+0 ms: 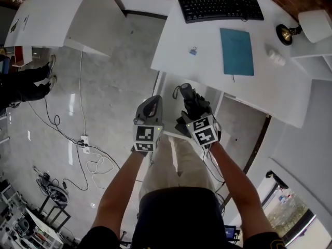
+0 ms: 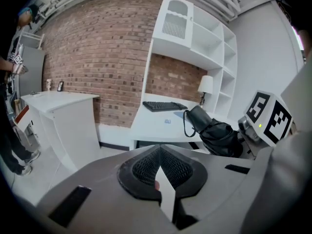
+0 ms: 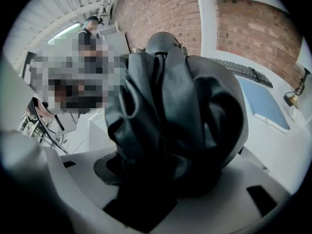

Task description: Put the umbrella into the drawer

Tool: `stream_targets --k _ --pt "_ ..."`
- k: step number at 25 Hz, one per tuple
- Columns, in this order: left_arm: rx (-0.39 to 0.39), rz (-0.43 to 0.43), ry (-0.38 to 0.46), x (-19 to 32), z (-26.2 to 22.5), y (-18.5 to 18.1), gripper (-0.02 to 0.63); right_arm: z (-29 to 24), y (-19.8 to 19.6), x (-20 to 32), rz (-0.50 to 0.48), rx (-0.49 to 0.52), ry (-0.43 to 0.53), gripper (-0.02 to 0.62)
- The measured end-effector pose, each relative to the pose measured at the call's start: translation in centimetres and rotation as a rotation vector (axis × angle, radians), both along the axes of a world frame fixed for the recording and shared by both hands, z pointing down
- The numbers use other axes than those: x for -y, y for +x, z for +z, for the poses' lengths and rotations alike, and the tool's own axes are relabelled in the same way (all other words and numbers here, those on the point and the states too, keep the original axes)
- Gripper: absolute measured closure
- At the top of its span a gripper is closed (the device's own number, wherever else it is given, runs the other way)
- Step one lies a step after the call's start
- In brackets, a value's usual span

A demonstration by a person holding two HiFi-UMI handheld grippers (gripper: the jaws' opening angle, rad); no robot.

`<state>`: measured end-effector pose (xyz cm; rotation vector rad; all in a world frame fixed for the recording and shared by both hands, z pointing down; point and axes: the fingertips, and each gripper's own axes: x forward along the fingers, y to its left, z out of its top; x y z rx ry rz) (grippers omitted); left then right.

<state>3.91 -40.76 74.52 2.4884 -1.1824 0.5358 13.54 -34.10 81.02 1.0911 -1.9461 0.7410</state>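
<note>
My right gripper (image 1: 193, 109) is shut on the black folded umbrella (image 1: 191, 101), held in the air just in front of the white desk (image 1: 207, 61). Up close the umbrella (image 3: 175, 116) fills the right gripper view, and its strap loop points at the desk. From the left gripper view the umbrella (image 2: 217, 133) shows to the right, beside the right gripper's marker cube (image 2: 267, 116). My left gripper (image 1: 153, 100) hangs just left of it, its jaws closed together (image 2: 159, 172) with nothing held. White panels (image 1: 168, 84) lie under the desk's front edge; whether a drawer stands open there does not show.
On the desk lie a black keyboard (image 1: 220, 7), a teal notebook (image 1: 237, 51) and a lamp (image 1: 310, 27). A second white table (image 1: 57, 14) stands at the left. Cables and a power strip (image 1: 84, 140) lie on the floor. A person's legs (image 1: 26, 84) show at far left.
</note>
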Motion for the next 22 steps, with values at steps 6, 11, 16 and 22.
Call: stream_targets --k 6,11,16,22 --pt "0.006 -0.017 -0.072 0.9 3.5 0.2 0.588 6.5 -0.1 0.1 0.063 0.038 -0.149 0.342" --pt "0.020 0.020 -0.078 1.5 5.2 0.5 0.588 11.1 0.1 0.4 0.060 0.025 -0.227 0.342" --pt "0.020 0.022 -0.096 1.8 6.8 0.4 0.588 14.0 0.5 1.0 0.118 0.009 -0.284 0.342" --pt "0.023 0.023 -0.104 1.9 7.2 0.3 0.588 17.1 0.1 1.6 0.205 0.064 -0.345 0.328"
